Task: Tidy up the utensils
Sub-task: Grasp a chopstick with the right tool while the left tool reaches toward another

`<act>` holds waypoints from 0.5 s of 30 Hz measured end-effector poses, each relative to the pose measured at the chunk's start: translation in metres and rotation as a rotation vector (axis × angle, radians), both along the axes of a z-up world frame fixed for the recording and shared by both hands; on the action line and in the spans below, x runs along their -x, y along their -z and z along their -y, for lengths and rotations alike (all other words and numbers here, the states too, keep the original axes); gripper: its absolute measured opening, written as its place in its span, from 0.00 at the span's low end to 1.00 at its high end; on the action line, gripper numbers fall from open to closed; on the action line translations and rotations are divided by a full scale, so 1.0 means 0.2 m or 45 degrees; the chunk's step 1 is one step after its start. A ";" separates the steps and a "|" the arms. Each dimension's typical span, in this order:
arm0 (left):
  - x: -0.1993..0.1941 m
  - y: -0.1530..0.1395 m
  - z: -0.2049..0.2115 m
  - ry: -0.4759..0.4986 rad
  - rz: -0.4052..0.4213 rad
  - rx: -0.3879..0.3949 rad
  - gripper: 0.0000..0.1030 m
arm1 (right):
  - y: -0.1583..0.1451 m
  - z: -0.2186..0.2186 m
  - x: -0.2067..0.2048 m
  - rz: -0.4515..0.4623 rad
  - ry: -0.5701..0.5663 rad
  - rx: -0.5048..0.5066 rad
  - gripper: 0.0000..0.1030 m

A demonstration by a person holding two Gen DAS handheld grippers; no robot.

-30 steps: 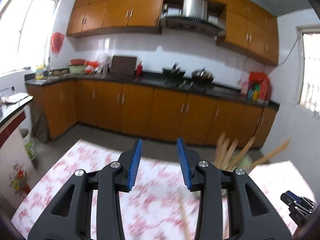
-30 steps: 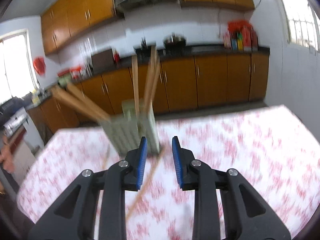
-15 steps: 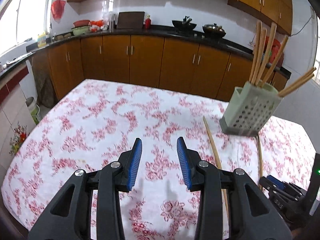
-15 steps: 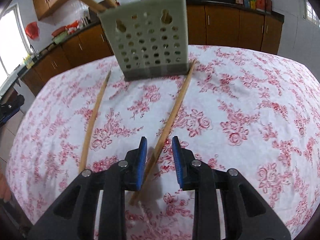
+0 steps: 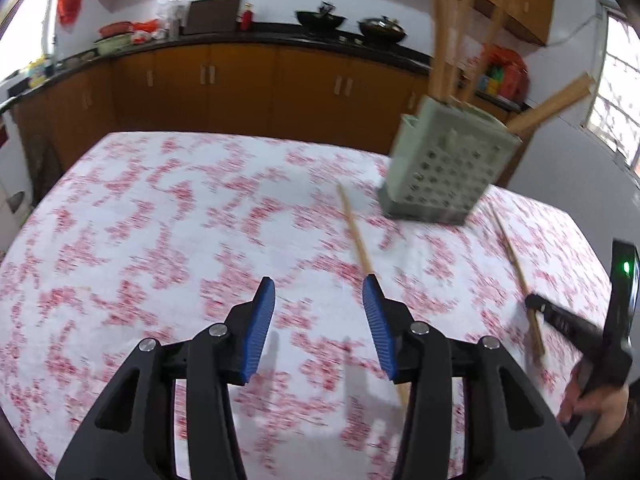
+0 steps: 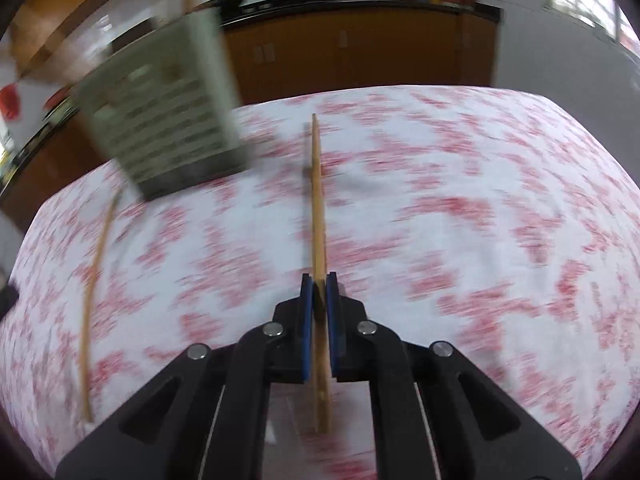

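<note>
A grey perforated utensil holder (image 5: 444, 168) with several wooden chopsticks stands on the floral tablecloth (image 5: 160, 220); it also shows blurred in the right wrist view (image 6: 160, 128). My right gripper (image 6: 319, 280) is shut on a wooden chopstick (image 6: 317, 200) that points away over the cloth. The same chopstick (image 5: 516, 264) shows in the left wrist view, held by the right gripper (image 5: 536, 306). Another chopstick (image 5: 360, 240) lies loose on the cloth; it also shows at left in the right wrist view (image 6: 94, 280). My left gripper (image 5: 318, 300) is open and empty, its right finger beside that chopstick.
Brown kitchen cabinets and a dark counter (image 5: 240, 80) with pans run behind the table. The table's far edge (image 5: 240, 138) lies ahead. A window (image 5: 616, 92) is at the right.
My right gripper has shut on the chopstick that lay between its fingers. My left gripper has moved closer to the table and toward the loose chopstick. Both views are blurred by motion.
</note>
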State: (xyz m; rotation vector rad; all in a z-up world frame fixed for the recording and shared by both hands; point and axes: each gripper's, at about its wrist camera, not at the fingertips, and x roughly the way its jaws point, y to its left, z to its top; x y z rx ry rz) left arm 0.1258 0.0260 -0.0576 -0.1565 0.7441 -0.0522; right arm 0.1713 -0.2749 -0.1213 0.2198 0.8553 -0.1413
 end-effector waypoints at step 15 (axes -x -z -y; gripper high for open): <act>-0.09 0.19 0.29 0.065 -0.167 -0.135 0.38 | 0.01 0.10 0.05 0.009 -0.045 -0.013 0.08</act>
